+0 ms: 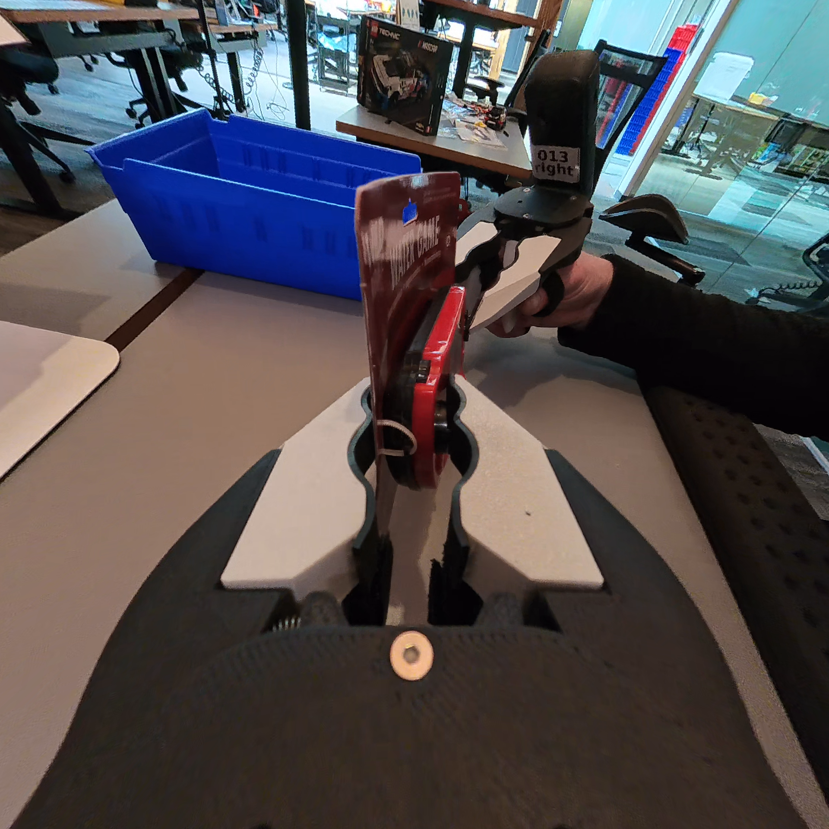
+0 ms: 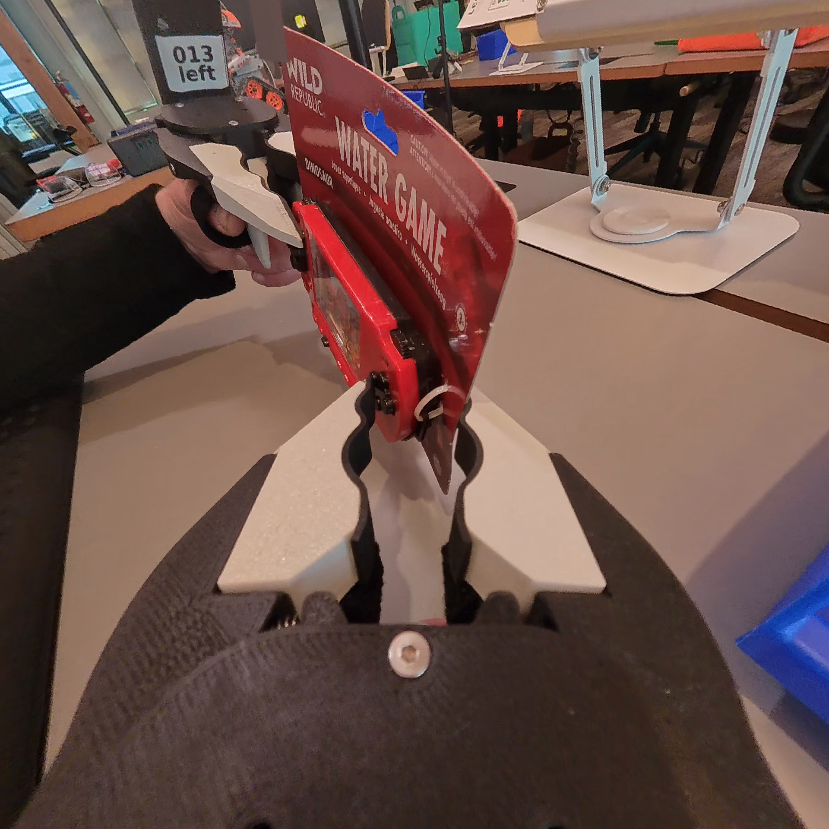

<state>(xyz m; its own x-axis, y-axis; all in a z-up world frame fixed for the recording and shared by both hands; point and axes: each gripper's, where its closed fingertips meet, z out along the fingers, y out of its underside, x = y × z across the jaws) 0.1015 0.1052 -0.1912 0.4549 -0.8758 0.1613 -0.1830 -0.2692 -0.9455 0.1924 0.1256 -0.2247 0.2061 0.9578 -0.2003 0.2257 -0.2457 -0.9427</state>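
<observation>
A red handheld water-game toy (image 1: 437, 359) tied to a dark red backing card (image 1: 403, 251) is held upright above the grey table (image 1: 202, 403). My left gripper (image 1: 412, 394) is shut on the toy's near end, card against the left finger. My right gripper (image 1: 464, 287) grips the far end, with a hand behind it. In the right wrist view the toy (image 2: 359, 323) and card (image 2: 403, 179) sit between my right gripper's (image 2: 415, 412) fingers. The left gripper (image 2: 296, 202) clamps the far end there.
A blue plastic bin (image 1: 251, 224) stands on the table behind the toy; its corner shows in the right wrist view (image 2: 789, 637). A white monitor-stand base (image 2: 664, 242) lies on the table. A black mesh chair (image 1: 740, 493) is at the table's edge. Desks and a toy box (image 1: 403, 76) stand beyond.
</observation>
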